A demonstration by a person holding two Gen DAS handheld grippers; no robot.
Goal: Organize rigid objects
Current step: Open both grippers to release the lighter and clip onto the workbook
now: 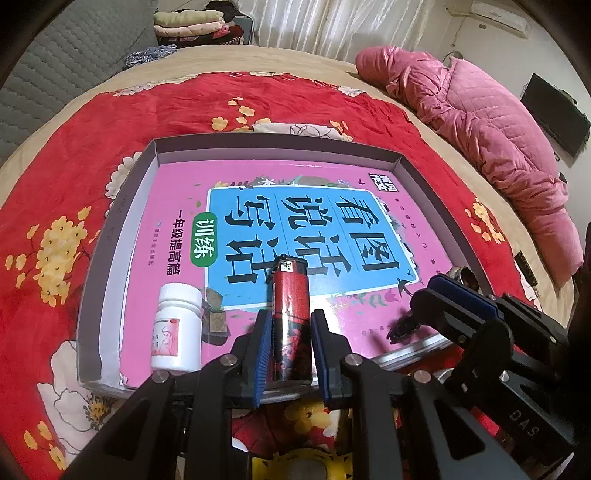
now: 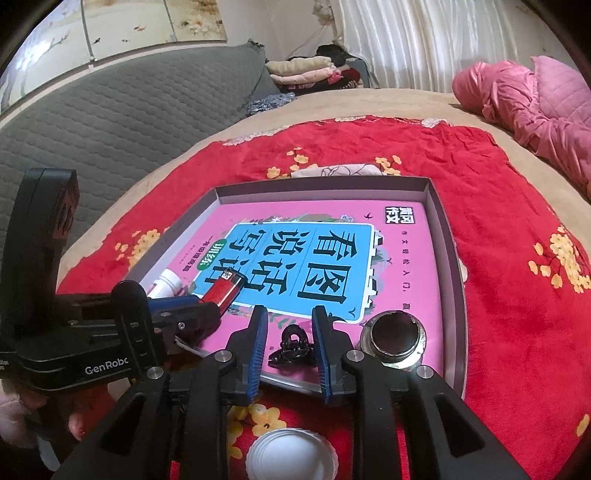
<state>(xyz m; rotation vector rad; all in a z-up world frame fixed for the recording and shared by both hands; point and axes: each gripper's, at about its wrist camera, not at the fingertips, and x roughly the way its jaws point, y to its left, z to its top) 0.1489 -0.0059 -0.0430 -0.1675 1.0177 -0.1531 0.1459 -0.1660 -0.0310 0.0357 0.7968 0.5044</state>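
A shallow grey box on a red floral blanket holds a pink book. A red lighter lies on the book between the blue pads of my left gripper; the pads stand just off its sides. A white pill bottle stands to its left. In the right wrist view my right gripper is open around a black hair clip on the book. A round metal knob sits to its right. The lighter and the bottle show at left.
The box lies on a red blanket on a bed. A pink quilted jacket lies at the far right. A white lid rests on the blanket in front of the box. Folded clothes are stacked behind.
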